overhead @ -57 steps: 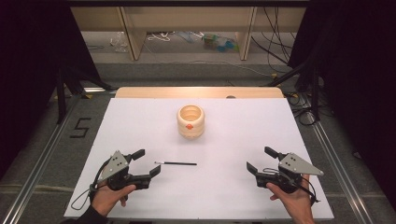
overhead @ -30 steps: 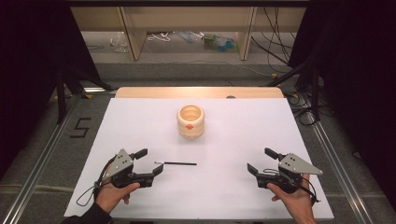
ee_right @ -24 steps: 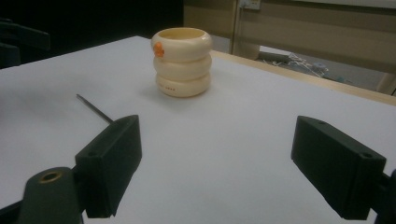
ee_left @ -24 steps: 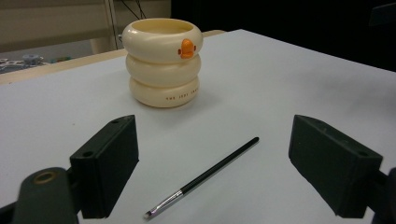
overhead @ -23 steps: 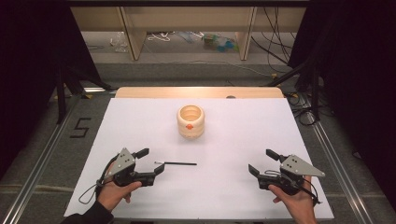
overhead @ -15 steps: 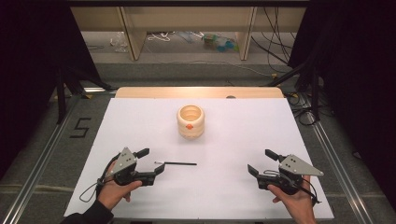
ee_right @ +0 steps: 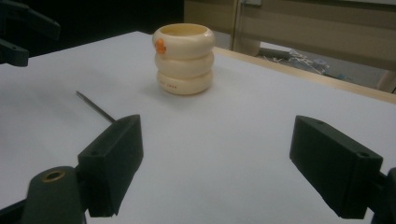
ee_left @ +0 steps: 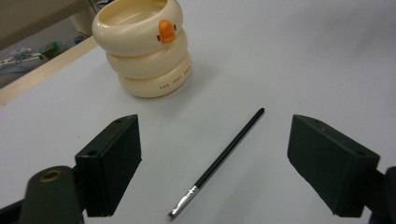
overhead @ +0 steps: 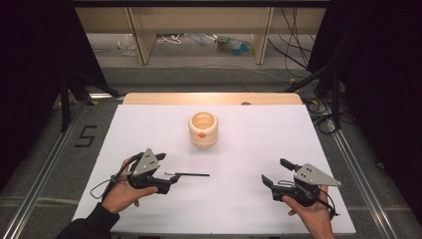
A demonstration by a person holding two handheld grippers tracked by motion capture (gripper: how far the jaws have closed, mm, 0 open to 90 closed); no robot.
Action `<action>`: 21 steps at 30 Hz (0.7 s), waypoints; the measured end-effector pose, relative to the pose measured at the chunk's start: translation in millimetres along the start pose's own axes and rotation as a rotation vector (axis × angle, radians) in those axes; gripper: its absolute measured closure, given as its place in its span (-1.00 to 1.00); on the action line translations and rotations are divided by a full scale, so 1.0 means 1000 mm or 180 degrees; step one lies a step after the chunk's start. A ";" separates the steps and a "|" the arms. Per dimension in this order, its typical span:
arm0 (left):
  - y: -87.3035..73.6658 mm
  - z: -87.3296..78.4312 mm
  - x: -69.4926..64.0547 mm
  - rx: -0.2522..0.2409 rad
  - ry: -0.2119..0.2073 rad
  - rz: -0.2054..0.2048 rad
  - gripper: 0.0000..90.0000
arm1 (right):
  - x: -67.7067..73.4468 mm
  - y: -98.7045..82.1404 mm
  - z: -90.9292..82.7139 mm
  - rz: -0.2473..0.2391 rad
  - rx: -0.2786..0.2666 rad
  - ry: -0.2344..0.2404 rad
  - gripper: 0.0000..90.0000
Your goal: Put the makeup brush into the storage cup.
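Note:
A thin black brush [overhead: 188,175] with a silver tip lies on the white table [overhead: 234,214], left of centre. My left gripper [overhead: 166,170] is open at the brush's silver end. In the left gripper view the brush [ee_left: 224,154] lies on the table between the two spread jaws of the left gripper [ee_left: 215,140], touching neither. A cream ribbed cup [overhead: 203,129] with an orange beak stands upright farther back, also seen as the cup [ee_left: 144,46] and the cup [ee_right: 184,58]. My right gripper [overhead: 274,171] is open at the front right with nothing in it; its view shows the right gripper [ee_right: 215,154].
A wooden strip [overhead: 214,98] runs along the table's far edge. Beyond it are floor, cables and shelf legs. Metal rails [overhead: 45,174] flank the table. The other gripper [ee_right: 21,32] shows far left in the right gripper view.
My left gripper has crept right toward the brush, so its jaws now flank the silver end. The right gripper has barely shifted. Brush and cup have not moved.

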State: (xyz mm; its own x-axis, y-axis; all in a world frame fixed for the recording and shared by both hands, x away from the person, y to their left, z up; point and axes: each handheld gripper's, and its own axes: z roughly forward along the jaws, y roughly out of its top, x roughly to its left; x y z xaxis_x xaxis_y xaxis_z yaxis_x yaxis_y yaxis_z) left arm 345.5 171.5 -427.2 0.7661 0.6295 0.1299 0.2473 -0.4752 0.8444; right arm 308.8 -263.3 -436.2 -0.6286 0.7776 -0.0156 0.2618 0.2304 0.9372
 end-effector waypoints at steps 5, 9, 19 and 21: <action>0.009 0.002 0.013 0.0148 -0.0109 0.0020 -0.60 | -0.001 0.000 0.006 0.0006 -0.0055 0.0039 -0.59; 0.008 0.011 0.017 0.0413 -0.0245 0.0104 -0.60 | -0.002 0.001 0.006 -0.0003 -0.0033 0.0034 -0.59; 0.018 0.049 0.020 0.0936 -0.0353 0.0304 -0.56 | 0.000 0.003 0.008 0.0005 0.0010 0.0083 -0.59; 0.020 0.055 0.020 0.1082 -0.0422 0.0377 -0.49 | 0.000 0.002 0.010 0.0033 -0.0034 0.0115 -0.59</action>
State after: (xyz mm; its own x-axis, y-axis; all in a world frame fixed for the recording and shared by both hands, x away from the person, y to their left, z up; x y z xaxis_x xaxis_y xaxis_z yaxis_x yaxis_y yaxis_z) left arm 398.6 140.8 -436.0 0.8657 0.4836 0.1290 0.3181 -0.7306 0.6042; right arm 316.2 -257.1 -438.1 -0.6519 0.7583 0.0065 0.2608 0.2161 0.9409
